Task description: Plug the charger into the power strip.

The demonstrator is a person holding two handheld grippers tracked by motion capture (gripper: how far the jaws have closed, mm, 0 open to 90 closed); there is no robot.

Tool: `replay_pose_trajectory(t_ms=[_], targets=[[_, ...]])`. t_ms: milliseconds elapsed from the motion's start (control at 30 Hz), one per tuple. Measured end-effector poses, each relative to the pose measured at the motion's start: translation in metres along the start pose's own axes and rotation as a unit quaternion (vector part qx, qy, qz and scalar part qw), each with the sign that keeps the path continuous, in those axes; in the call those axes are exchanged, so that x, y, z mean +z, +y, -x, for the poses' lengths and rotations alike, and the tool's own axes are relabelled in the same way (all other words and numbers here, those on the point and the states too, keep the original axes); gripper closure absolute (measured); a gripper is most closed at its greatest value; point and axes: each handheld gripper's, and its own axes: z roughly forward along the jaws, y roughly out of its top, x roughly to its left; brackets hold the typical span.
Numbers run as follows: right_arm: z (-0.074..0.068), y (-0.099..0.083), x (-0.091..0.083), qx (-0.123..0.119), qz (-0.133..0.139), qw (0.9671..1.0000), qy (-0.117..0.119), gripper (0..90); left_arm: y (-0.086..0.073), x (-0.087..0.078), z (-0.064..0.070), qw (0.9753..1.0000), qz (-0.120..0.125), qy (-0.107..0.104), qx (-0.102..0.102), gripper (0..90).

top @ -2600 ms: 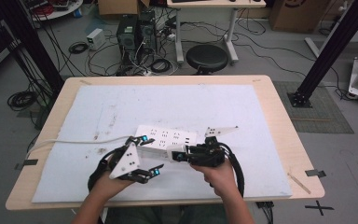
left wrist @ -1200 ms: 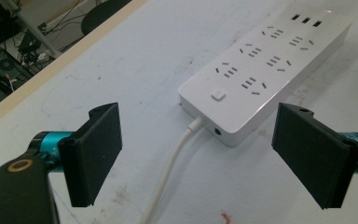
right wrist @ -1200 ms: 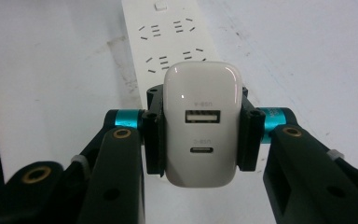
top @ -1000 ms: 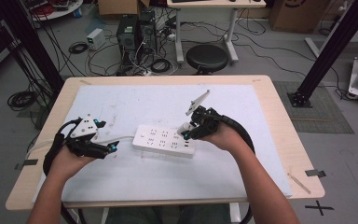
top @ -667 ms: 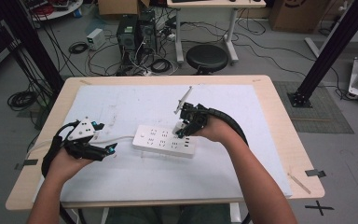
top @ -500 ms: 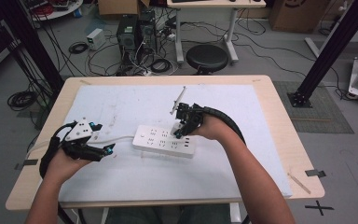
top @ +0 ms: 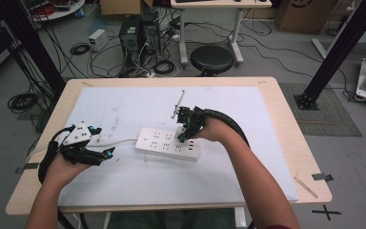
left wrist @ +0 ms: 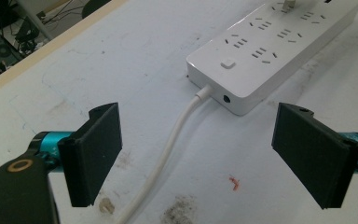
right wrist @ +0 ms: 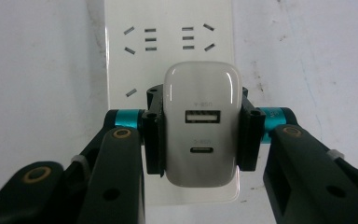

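A white power strip (top: pixel 167 143) lies mid-table on the white mat, its cord (left wrist: pixel 168 156) trailing left. My right gripper (top: pixel 187 134) points down over the strip's right end, shut on a white USB charger (right wrist: pixel 200 122) whose two ports face the camera. The charger sits right over the strip (right wrist: pixel 168 37); whether its prongs are in a socket is hidden. My left gripper (top: pixel 106 153) hovers left of the strip, open and holding nothing. In the left gripper view its jaws frame the cord and the strip's switch end (left wrist: pixel 242 65).
The white mat (top: pixel 124 105) covers most of the wooden table (top: pixel 286 124). Stains and a red mark (left wrist: pixel 233 182) dot the mat near my left gripper. Beyond the far edge are a stool (top: pixel 211 58), computers and cables on the floor.
My right gripper has swung left and down with the charger from the strip's far right side onto its right end. My left gripper has moved out to the left and stayed there, open.
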Motion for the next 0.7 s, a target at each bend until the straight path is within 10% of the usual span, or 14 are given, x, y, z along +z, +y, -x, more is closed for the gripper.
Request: replay_pose_trajectory(t_ms=[400, 700], targets=[[-0.003, 0.024, 0.008, -0.066, -0.067, 0.9955, -0.010, 63.4, 0.001, 0.001, 0.001, 1.0000, -0.002, 0.002, -0.001, 16.0], [0.004, 0.025, 0.020, -0.039, -0.078, 0.9961, 0.011, 63.7, 0.005, 0.009, 0.003, 1.0000, -0.002, 0.000, 0.001, 16.0]])
